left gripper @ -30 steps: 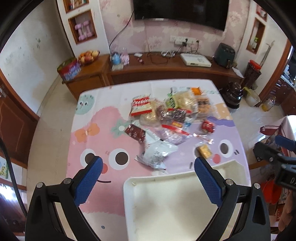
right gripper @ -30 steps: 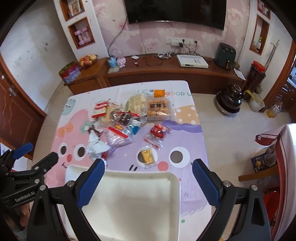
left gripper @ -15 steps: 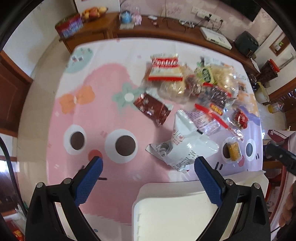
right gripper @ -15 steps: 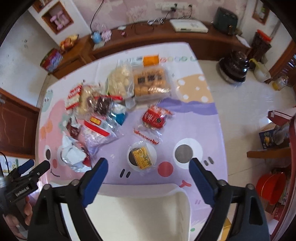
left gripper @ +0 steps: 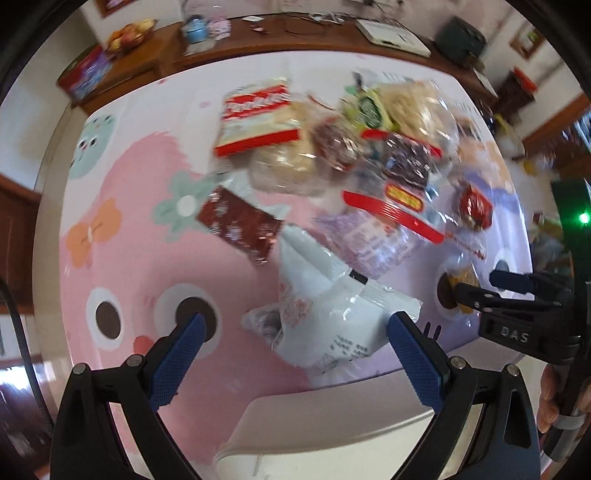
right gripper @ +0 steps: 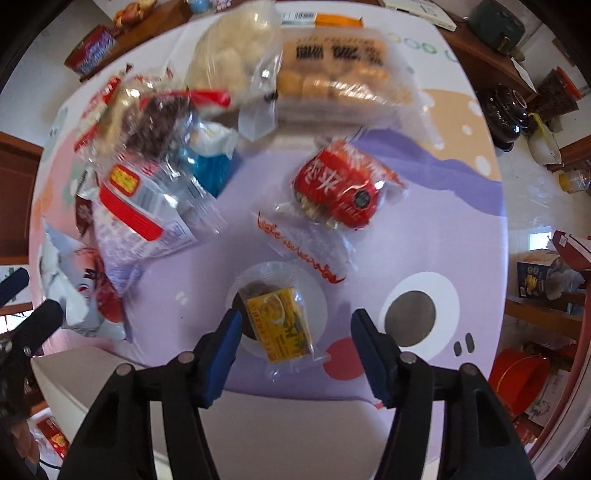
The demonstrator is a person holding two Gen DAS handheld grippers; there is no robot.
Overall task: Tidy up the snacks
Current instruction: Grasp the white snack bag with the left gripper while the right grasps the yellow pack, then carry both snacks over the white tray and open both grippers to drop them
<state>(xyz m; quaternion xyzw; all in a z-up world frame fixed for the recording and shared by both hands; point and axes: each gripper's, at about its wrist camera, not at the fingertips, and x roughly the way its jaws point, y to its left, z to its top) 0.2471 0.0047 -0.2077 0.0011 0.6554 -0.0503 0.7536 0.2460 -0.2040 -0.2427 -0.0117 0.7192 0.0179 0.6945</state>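
A pile of snack packets lies on a cartoon tablecloth (left gripper: pixel 122 229). My left gripper (left gripper: pixel 291 354) is open and empty, low over a crumpled white packet (left gripper: pixel 332 314). A dark red packet (left gripper: pixel 240 221) and a red-and-white bag (left gripper: pixel 258 118) lie beyond it. My right gripper (right gripper: pixel 295 354) is open and empty, its jaws either side of a small yellow snack in clear wrap (right gripper: pixel 279 319). A red wrapped snack (right gripper: pixel 340 188) and a pack of cakes (right gripper: pixel 340 79) lie further on. A white tray (left gripper: pixel 332 428) sits at the near table edge, also in the right wrist view (right gripper: pixel 295 435).
A wooden sideboard (left gripper: pixel 258 40) with a fruit bowl (left gripper: pixel 129 31) and a red tin (left gripper: pixel 86 74) runs behind the table. Right of the table stand a dark pot (right gripper: pixel 506 110), a red bucket (right gripper: pixel 517 380) and a chair with boxes (right gripper: pixel 535 273).
Both grippers have dropped and moved forward toward the snacks. The right jaws have narrowed around the yellow snack. The left gripper now hangs over the white packet.
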